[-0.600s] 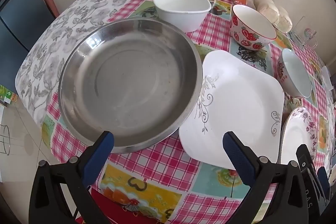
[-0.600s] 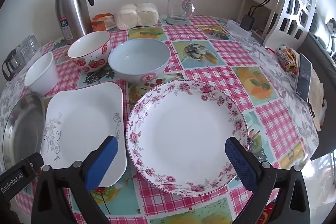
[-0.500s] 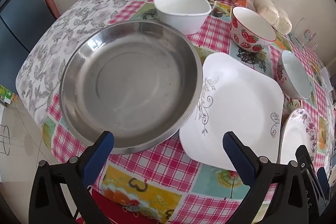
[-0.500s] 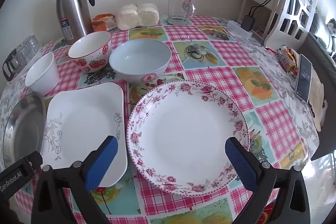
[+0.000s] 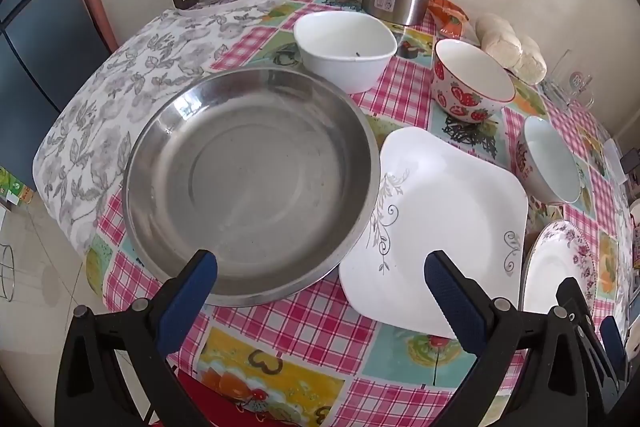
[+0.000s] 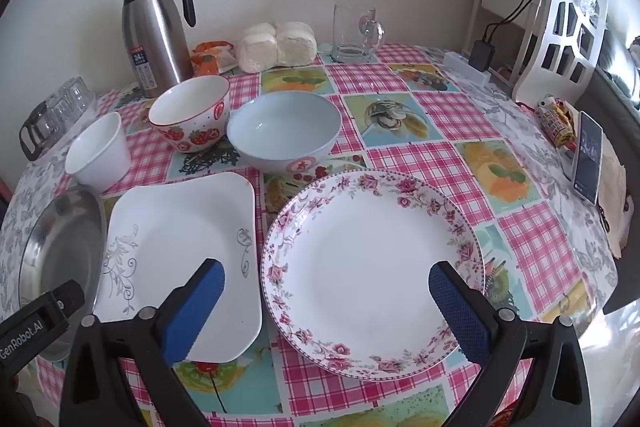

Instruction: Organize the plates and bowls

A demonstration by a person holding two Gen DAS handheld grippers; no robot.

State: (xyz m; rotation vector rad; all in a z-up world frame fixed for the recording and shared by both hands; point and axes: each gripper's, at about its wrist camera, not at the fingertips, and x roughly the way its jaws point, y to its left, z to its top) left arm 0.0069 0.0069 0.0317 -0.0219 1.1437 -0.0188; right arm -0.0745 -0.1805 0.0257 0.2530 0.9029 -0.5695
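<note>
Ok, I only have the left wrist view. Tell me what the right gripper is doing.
Observer: The right gripper is open and holds nothing; it faces the floral plate.
Operator: Describe that plate. I only get a sliver at my edge.
Observer: It is round and empty, and it lies flat. A narrow strip of cloth shows between it and the square white plate.
Operator: Report what sits to the right of it.
Observer: A phone sits near the table's right edge, well apart from the plate.
</note>
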